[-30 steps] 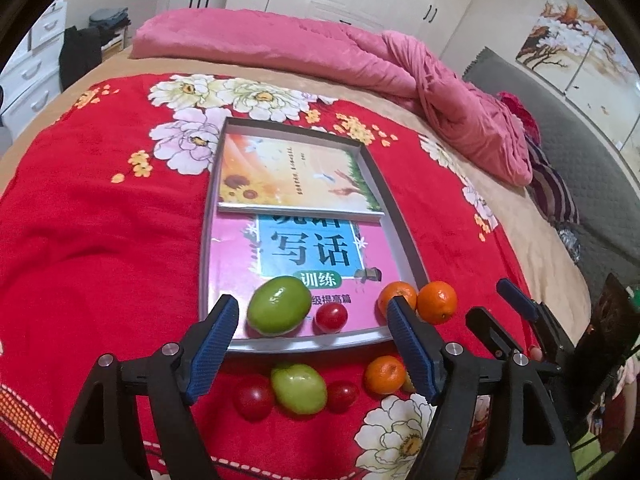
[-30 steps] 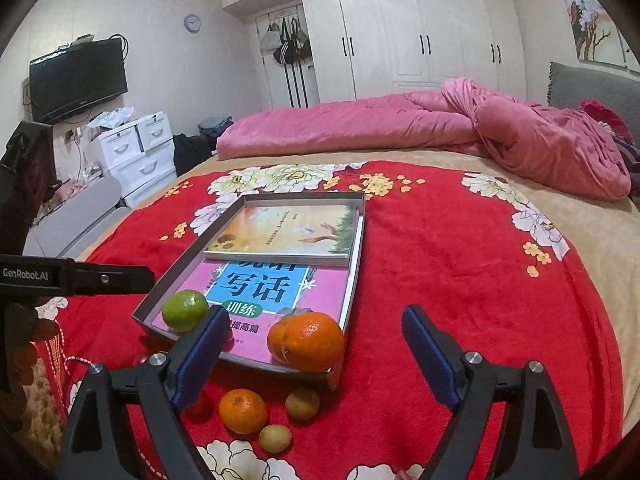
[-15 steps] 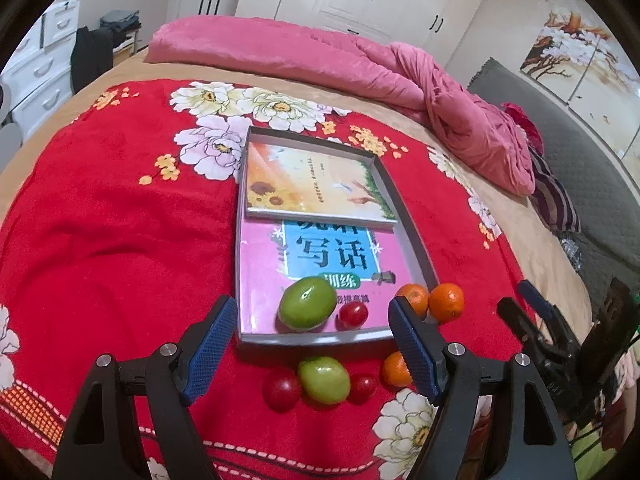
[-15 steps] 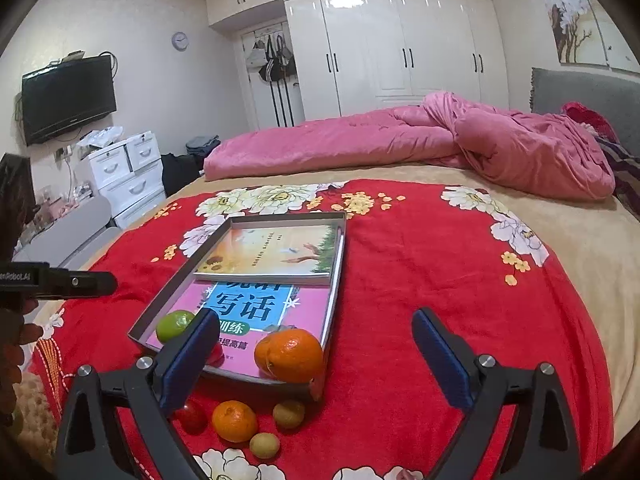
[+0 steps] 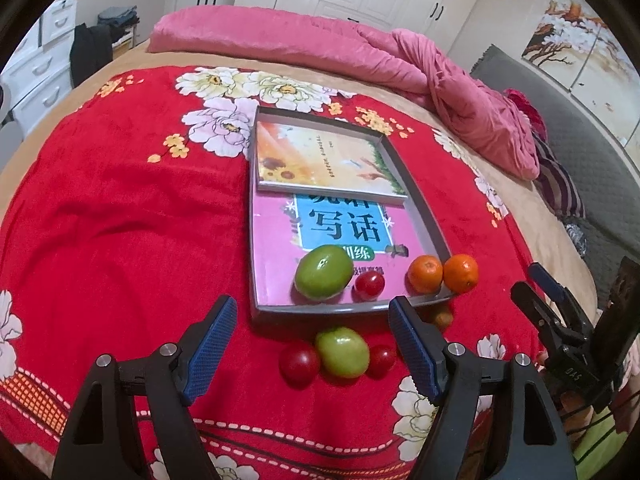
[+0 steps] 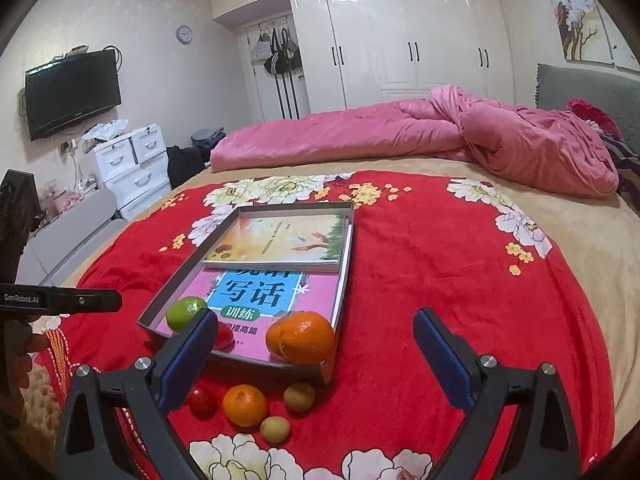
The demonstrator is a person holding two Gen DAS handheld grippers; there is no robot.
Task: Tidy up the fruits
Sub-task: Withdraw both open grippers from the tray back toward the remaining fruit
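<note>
**Fruit sort partly done: four pieces in the tray, the rest loose on the blanket**

- Shallow grey rectangular tray [image 5: 434,236], lying on the red flowered blanket [image 5: 120,220] that covers the bed. Two books fill its floor: a pink-and-blue exercise book [image 5: 280,240] with a sunflower-cover book [image 5: 320,160] overlapping its far end.
- In the tray, along the near edge: a large green round fruit [image 5: 323,272], a small red cherry tomato [image 5: 369,285] just beside it, and an orange mandarin [image 5: 425,274] in the near right corner.
- A second orange mandarin [image 5: 461,273] sits at that corner, touching the first. From the right wrist view it looks perched on the rim; cannot tell whether it is properly inside.
- Still loose on the blanket, just in front of the tray: a pale green fruit [image 5: 342,352] flanked by two red tomatoes [image 5: 299,363], a small mandarin [image 6: 245,405], and two small yellow-brown round fruits [image 6: 299,397].
- Judgement: roughly half sorted; about six loose pieces remain.
- Left claw [image 5: 312,356]: spread moderately wide, nothing held, tilted steeply down, with the loose green fruit and tomatoes between its blue pads.
- Right claw [image 6: 316,360]: spread nearly full, empty, angled down toward the tray's near right corner and the mandarins there.
</note>
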